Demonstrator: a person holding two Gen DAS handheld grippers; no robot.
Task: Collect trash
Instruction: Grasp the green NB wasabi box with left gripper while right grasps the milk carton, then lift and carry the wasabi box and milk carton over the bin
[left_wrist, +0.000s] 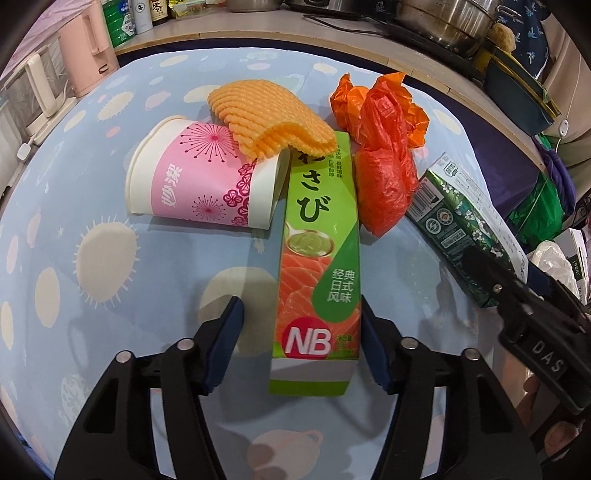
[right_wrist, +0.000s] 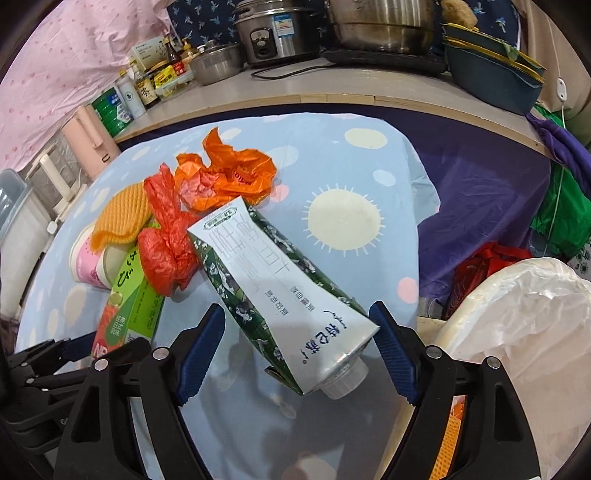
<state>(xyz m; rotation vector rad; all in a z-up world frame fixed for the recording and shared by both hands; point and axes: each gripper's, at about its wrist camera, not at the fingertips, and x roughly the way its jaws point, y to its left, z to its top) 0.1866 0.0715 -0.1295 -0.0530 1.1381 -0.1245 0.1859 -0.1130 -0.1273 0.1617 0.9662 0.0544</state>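
Left tongs (left_wrist: 301, 347) low over the worktop (left_wrist: 110, 332), straddling the near end of the wasabi box (left_wrist: 317, 280): the right-hand blue pad sits right against the box's edge, the left-hand pad stands clear of it with cloth showing between, so the jaws are parted and not yet clamped. The box lies flat, long axis running straight away from the tongs, its white-and-green end nearest, then the red NB roundel, salmon slices, a green band with Japanese lettering at the far end. Over to the right tongs (right_wrist: 299, 338), also spread wide, pads either side of the green-and-white drink carton (right_wrist: 280, 291) with a gap on each side as far as can be seen. That carton lies on its side, squashed, capped spout end nearest the tongs, flat base pointing away toward the pile; white panel with printed characters up, dark green blossom pattern down the sides. Further on, a crumpled red plastic bag (left_wrist: 384, 177) beside the wasabi box's far half, touching the carton's far end. A pink-and-white paper cup (left_wrist: 199, 177) lies tipped over on the box's other side, and an orange foam net sleeve (left_wrist: 269, 122) is draped across cup and box. Behind them, a wad of orange plastic (right_wrist: 229, 173) on the blue patterned cloth.
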